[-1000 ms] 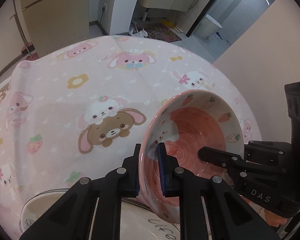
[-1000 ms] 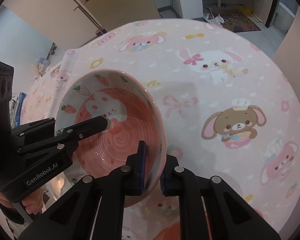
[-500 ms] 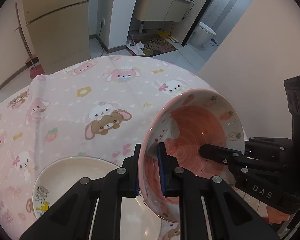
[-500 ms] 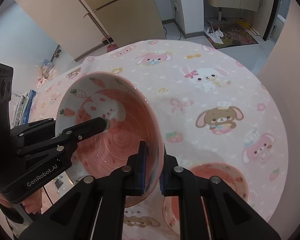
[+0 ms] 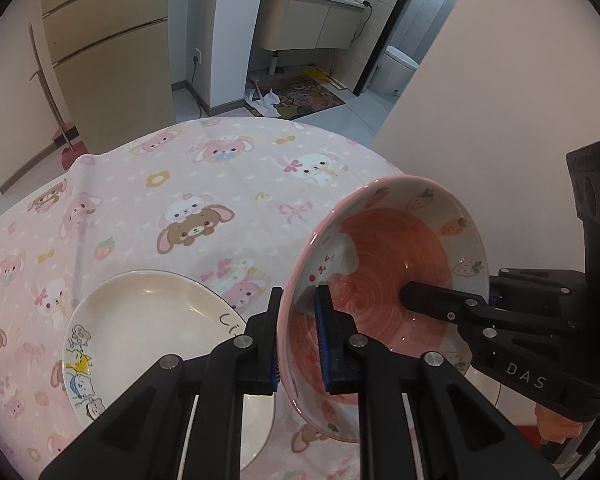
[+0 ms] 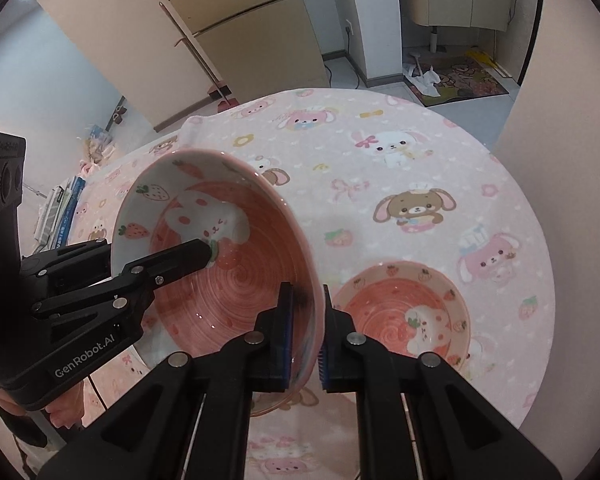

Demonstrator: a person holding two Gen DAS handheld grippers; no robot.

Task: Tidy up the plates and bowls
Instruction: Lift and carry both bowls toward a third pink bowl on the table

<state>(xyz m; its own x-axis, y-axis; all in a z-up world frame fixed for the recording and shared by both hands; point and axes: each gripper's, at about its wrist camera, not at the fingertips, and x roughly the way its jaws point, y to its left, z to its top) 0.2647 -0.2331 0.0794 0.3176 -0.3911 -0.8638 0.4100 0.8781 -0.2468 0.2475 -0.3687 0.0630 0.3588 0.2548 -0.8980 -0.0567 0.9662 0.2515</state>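
Note:
A pink strawberry-and-rabbit bowl (image 5: pixel 384 264) (image 6: pixel 236 280) hangs tilted in the air above the table, gripped from both sides. My left gripper (image 5: pixel 298 344) is shut on its left rim. My right gripper (image 6: pixel 306 332) is shut on the opposite rim, and it also shows in the left wrist view as the black tool (image 5: pixel 500 320) reaching in from the right. Below on the cloth lie a cream plate with cat drawings (image 5: pixel 148 320) and a second pink strawberry bowl (image 6: pixel 404 312).
The round table wears a pink cartoon-animal cloth (image 5: pixel 204 184). A beige wall (image 5: pixel 500 100) rises close on the right. Behind the table stand wooden cabinets (image 6: pixel 236 32) and an open bathroom doorway (image 5: pixel 320 40). Books (image 6: pixel 60 212) lie by the floor at left.
Both grippers have lifted the pink bowl higher off the table. The cream plate and the second pink bowl have come into view beneath it, and the table looks farther away.

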